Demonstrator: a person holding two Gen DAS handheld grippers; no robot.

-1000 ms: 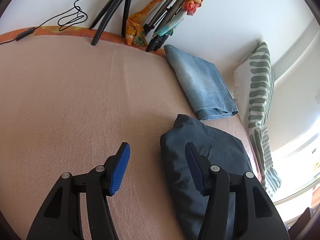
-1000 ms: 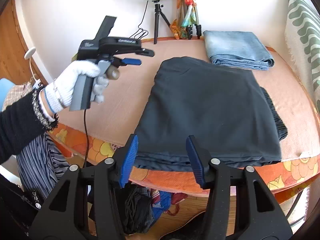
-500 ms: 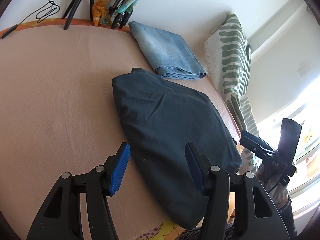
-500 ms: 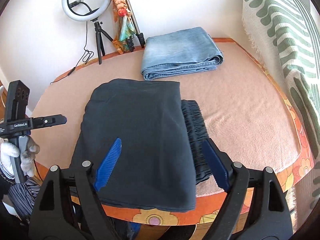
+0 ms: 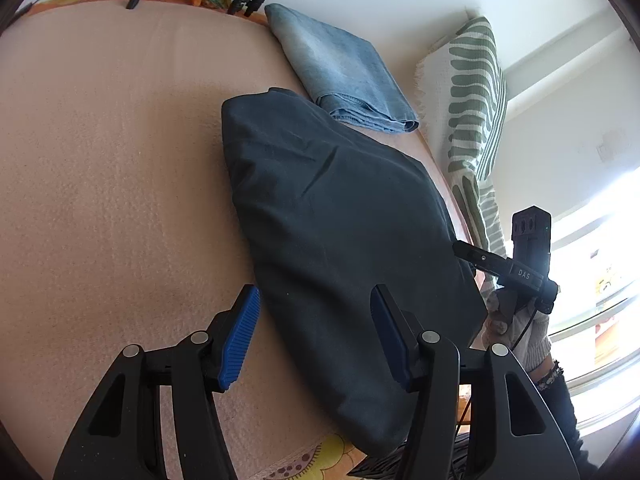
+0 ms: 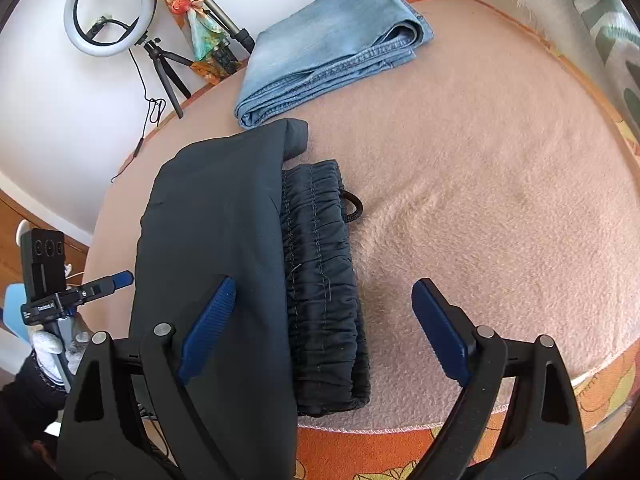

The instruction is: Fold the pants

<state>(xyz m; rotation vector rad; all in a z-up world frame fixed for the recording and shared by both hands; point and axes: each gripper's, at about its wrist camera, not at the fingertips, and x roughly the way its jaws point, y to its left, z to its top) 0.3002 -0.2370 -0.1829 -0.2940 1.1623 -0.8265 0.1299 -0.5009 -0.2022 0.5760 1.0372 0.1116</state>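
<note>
Pants (image 6: pixel 216 216) folded, both jaws open.

Dark pants (image 6: pixel 216 216) near hem behind right tool (image 6: pixel 320 320), striped cloth (image 5: pixel 476 120) cut off

Two folded pairs of pants are counted on the pink blanket (image 6: pixel 480 168): one dark pair (image 6: pixel 224 216) near, one blue denim pair (image 6: pixel 332 52) far. Two grippers are seen, the left gripper (image 5: pixel 316 336) and the right gripper (image 6: pixel 320 328), each with two blue pads. One ring light (image 6: pixel 110 8) is counted far left, with one cloth-wrapped tripod (image 6: pixel 208 24) beside it. One green-patterned throw (image 5: pixel 472 100) is seen right. Two gloved hands are counted.
</note>
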